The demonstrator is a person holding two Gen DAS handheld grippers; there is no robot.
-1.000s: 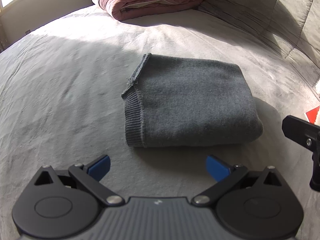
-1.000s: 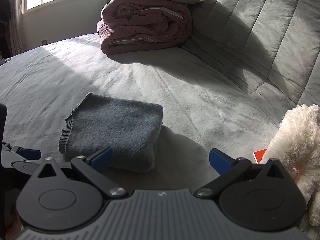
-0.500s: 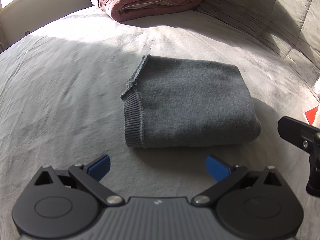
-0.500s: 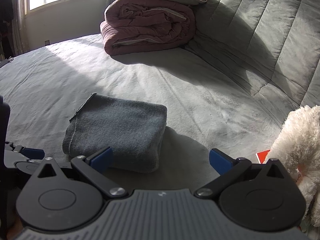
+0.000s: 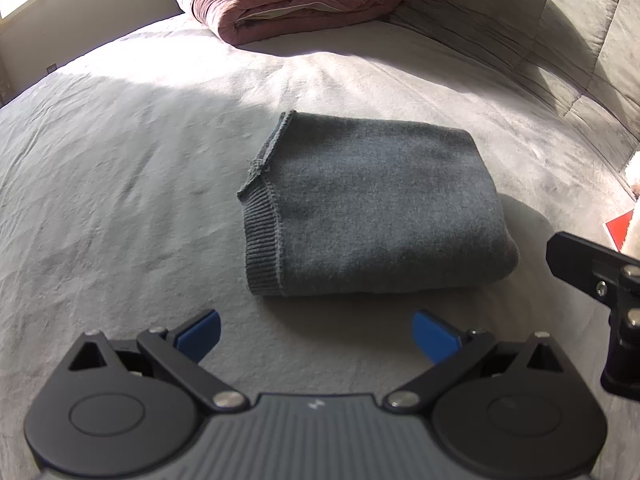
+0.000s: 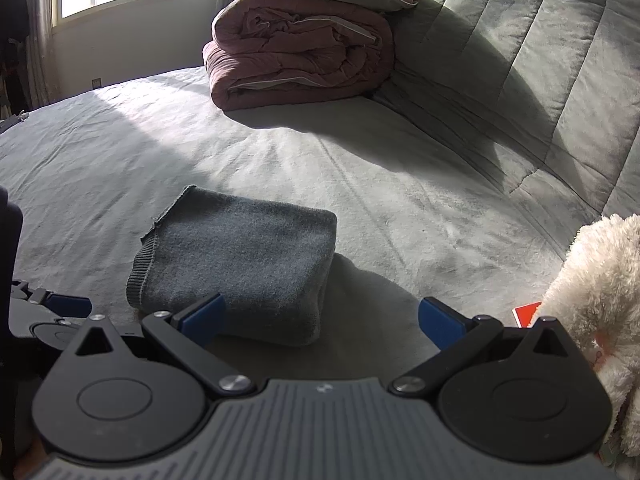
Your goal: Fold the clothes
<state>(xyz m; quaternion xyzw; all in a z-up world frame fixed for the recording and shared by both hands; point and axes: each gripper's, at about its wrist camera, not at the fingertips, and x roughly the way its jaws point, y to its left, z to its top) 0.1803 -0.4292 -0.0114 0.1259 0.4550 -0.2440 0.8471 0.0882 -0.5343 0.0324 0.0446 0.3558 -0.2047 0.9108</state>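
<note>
Lying folded on the grey bed sheet (image 5: 120, 168): a grey sweater (image 5: 372, 208), both grippers hovering just short of it.
The left gripper (image 5: 316, 334) and right gripper (image 6: 320, 320) are gaping wide, gripping nothing; a rolled pink comforter (image 6: 300, 48) is sitting well beyond the sweater.
</note>
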